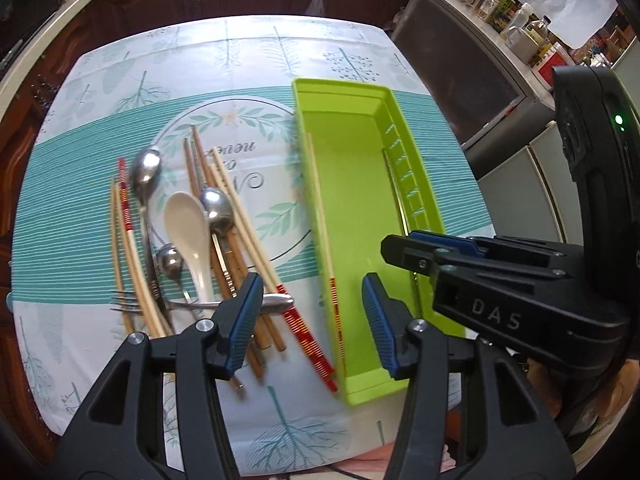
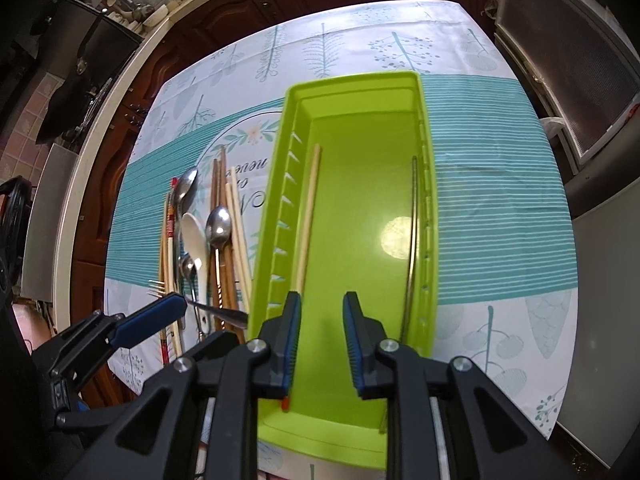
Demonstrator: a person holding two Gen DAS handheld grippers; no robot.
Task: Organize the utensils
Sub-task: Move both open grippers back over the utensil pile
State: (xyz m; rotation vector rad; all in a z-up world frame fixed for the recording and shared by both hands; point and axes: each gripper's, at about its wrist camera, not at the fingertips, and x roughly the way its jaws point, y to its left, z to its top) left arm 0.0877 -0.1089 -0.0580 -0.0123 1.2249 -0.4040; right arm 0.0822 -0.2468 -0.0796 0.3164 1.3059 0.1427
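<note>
Down at the bottom of the left wrist view, the left hand-held gripper [image 1: 312, 322] is released, its blue-padded fingers spread wide with nothing between them. It hangs over the seam between the long lime-green plastic tray [image 1: 416, 184], at centre right, and a loose heap of utensils at lower left on the leaf-printed teal and white tablecloth [image 1: 80, 208] covering the surface. One pale chopstick with a red-banded end [image 1: 322, 236] looks to lie along the tray's left inner wall, somewhat blurred. In the heap are a white ceramic soup spoon [image 1: 188, 228], steel spoons [image 1: 218, 208], a steel fork [image 1: 128, 304] and brown wooden chopsticks [image 1: 228, 256]. The right hand-held gripper [image 1: 408, 254] enters from the right edge, over the tray's near end.

Next, in the right wrist view, the right hand-held gripper [image 2: 322, 338] sits at bottom centre, directly above the tray [image 2: 348, 80], and its fingers are parted and empty. The pale chopstick [image 2: 308, 212] runs along the tray's left side, its near end passing beneath the left finger. A thin metal utensil [image 2: 412, 240] lies against the tray's right wall. The heap [image 2: 208, 240] sits on the cloth just left of the tray, with the left hand-held gripper [image 2: 152, 326] at lower left above it.
</note>
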